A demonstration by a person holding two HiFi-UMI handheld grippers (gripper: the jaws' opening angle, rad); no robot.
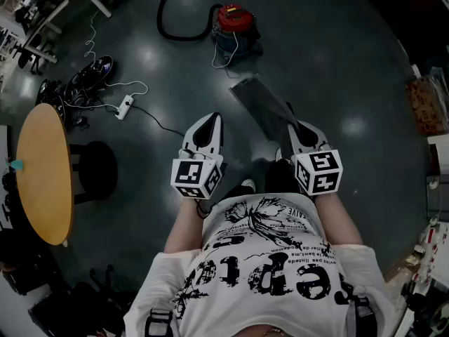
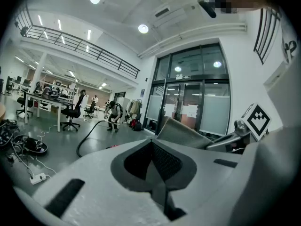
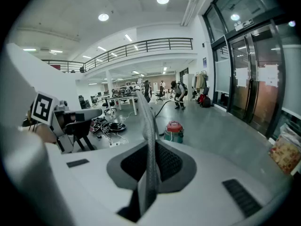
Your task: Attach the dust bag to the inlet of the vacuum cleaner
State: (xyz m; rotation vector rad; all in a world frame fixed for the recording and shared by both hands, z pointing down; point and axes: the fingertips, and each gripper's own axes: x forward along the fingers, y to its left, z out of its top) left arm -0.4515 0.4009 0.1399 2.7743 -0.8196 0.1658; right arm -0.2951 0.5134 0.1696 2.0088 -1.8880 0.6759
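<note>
Head view, with both gripper views. Open floor (image 1: 337, 62) lies between the person and the vacuum (image 1: 235, 23) at upper centre, and nothing stands on that stretch. The free room is bounded at left by a round table (image 1: 42, 167), at upper left by a power strip (image 1: 125, 106) and tangled cables (image 1: 84, 83), and at right by clutter (image 1: 424, 104) along the frame edge. The right gripper (image 1: 295, 126) has its jaws closed on the near edge of the bag (image 1: 256, 102), which juts up-frame towards the vacuum but stays well apart from it. In the right gripper view the bag (image 3: 148, 121) shows edge-on as a thin upright sheet pinched between the pads, with the vacuum (image 3: 174, 131) beyond. The left gripper (image 1: 209, 118), at centre left, has its jaws together with nothing between them, clear of the bag. Floor: dark grey, smooth, glossy, mirroring ceiling lamps. Room: a tall hall with a railed gallery (image 3: 141, 46) and glass doors (image 3: 256, 84). Bag: flat, grey, rectangular, matt. Vacuum: drum-shaped, red lid, with a black hose (image 1: 172, 27) curling to the upper left. Table: orange-brown top.
</note>
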